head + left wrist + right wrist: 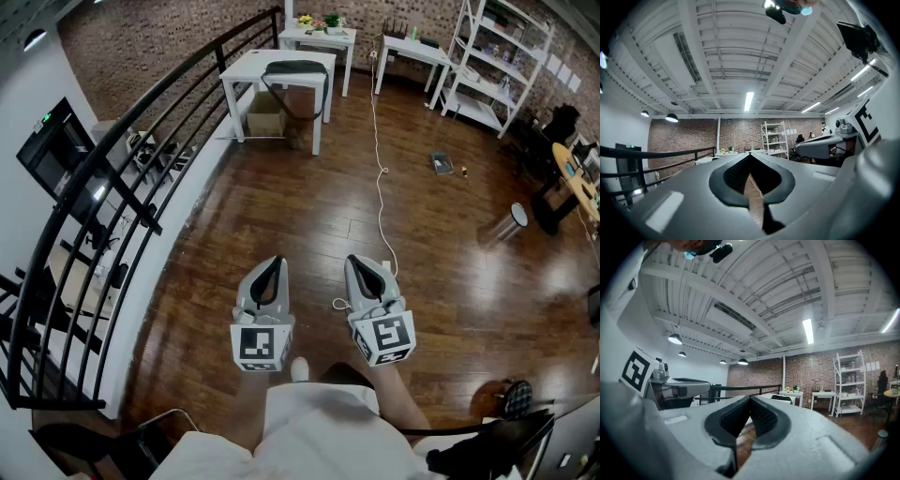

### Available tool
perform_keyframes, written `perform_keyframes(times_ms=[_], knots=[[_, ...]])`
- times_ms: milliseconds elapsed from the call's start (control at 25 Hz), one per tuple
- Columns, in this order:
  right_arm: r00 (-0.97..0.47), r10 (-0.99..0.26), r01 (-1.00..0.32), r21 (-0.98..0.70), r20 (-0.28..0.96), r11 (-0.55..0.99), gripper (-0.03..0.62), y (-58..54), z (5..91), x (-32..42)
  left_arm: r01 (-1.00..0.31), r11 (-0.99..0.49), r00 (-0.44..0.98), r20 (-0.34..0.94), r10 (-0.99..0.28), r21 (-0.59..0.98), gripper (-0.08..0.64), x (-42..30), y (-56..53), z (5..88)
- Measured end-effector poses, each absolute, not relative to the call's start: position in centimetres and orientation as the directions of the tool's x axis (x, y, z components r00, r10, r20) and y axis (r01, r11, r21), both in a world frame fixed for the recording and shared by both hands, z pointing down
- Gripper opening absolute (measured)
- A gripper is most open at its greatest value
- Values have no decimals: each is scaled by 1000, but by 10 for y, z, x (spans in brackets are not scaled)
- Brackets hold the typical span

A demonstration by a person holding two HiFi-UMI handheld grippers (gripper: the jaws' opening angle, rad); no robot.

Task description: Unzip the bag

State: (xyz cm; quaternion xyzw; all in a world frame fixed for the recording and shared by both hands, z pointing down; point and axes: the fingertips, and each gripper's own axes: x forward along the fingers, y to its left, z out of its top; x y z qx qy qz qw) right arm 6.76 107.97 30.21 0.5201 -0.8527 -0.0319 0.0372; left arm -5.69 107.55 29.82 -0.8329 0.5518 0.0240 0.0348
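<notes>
Dark wood floor (422, 244) | step: pre-approach | L tongs (274, 262) & R tongs (356, 260): both closed, empty | bag (295, 68) on far table (246, 67), well apart | nxt (est.): walk over, open tongs to unzip.

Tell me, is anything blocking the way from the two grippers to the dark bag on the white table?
Nothing visible does. Bare floor lies between the left gripper, the right gripper and the table bearing the bag; a white cable trails along it, off to the right.
</notes>
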Motion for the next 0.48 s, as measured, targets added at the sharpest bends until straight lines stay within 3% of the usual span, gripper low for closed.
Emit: perform_keyframes(times_ms=[240,480], knots=[[-470,-879,-875,91,79,476,-8,1000,317,58,-912,-409,407,-55,-912,16,17,-59,999,314],[-471,-880,-878,61,53,474,-8,873,321,52,-916,-402,401,-50,-915,6,17,-66,886,323]])
